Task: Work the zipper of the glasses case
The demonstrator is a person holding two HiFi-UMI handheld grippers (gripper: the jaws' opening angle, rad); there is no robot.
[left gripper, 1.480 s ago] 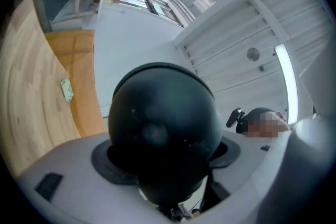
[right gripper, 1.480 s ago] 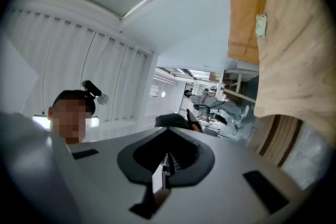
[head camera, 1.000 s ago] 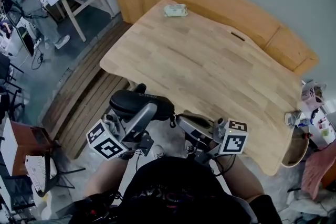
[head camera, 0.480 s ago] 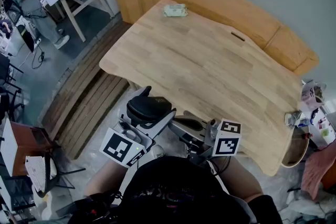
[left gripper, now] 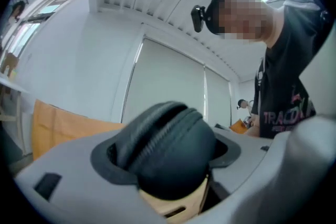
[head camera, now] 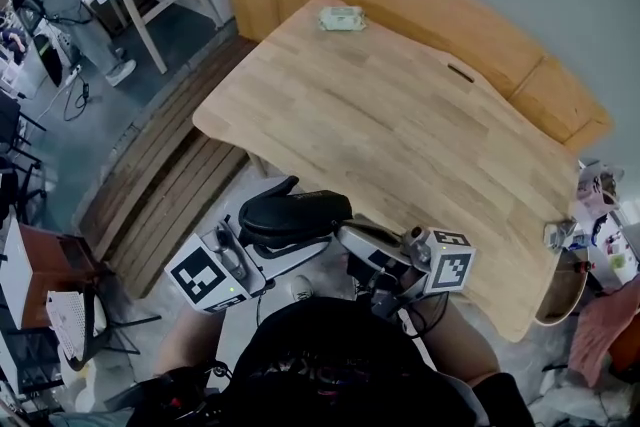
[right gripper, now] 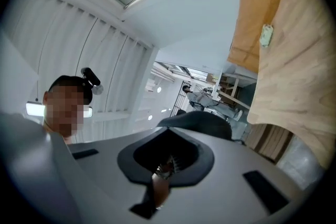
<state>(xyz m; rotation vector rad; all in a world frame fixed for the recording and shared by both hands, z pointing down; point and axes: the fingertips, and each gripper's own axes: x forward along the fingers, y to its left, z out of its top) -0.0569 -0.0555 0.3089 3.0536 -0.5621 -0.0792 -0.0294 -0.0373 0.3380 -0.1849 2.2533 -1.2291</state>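
Glasses case: left gripper is clamping it between its jaws for steadiness while right gripper, just beside, is pinching the zipper pull, apparently for sliding.

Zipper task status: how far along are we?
Done: the left gripper clamps the glasses case, held off the wooden table. In hand: the right gripper has its jaws shut on the metal zipper pull. Left: the run itself. The zipper seam looks closed in the left gripper view.

L gripper rolled w/ the glasses case, shifting it slightly right (marker cube turned too).
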